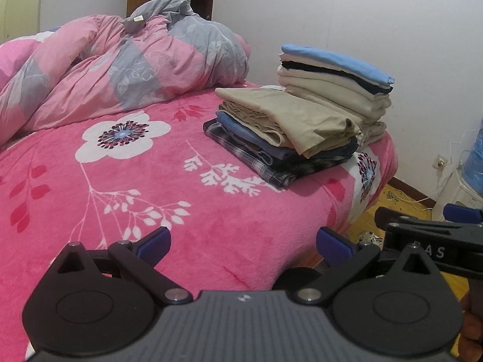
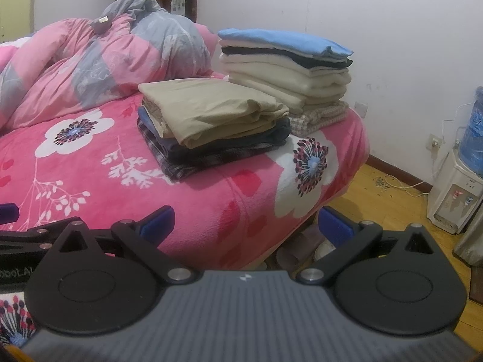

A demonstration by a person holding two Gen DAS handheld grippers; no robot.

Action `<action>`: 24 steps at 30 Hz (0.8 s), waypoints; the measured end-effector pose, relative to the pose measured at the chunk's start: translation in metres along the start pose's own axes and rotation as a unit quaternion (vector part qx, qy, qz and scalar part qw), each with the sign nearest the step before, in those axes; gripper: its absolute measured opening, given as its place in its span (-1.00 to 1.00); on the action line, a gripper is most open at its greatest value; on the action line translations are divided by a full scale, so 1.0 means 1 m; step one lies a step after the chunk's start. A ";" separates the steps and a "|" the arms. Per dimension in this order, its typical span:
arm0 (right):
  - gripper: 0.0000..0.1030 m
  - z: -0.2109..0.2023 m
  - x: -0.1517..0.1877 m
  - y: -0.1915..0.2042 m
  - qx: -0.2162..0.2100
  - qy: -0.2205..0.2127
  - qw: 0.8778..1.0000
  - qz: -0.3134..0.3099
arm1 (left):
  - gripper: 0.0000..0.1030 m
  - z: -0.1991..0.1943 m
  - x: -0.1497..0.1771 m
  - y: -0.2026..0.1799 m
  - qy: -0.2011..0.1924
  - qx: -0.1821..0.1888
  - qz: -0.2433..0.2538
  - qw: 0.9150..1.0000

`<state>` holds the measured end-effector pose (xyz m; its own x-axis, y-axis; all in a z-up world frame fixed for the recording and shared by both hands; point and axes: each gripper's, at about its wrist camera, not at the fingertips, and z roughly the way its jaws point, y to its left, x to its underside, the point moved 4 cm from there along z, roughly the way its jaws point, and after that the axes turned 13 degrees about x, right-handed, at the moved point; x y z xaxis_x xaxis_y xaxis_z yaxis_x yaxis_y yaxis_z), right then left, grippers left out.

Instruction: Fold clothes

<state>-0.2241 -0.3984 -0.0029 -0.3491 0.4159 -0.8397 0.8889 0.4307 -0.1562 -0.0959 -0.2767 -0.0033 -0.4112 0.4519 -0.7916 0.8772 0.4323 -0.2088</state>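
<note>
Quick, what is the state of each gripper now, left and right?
Left gripper: open, holding nothing, above the pink blanket.
Right gripper: open, holding nothing.

Pink floral bed (image 1: 211, 211); two folded stacks (image 1: 283, 132); crumpled duvet (image 1: 120, 69)

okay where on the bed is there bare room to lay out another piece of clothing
The pink blanket is bare between the rumpled duvet, the khaki-topped stack and both open grippers. The far right corner is crowded: that stack and the blue-topped stack fill it.
</note>
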 end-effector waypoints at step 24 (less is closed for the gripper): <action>0.97 -0.003 0.002 0.000 -0.003 0.001 1.000 0.002 | 1.00 -0.003 0.001 0.001 -0.003 -0.004 -0.002 1.000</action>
<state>-0.2254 -0.3954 -0.0033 -0.3463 0.4186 -0.8396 0.8883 0.4341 -0.1500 -0.0966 -0.2732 -0.0025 -0.4132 0.4457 -0.7941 0.8737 0.4399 -0.2077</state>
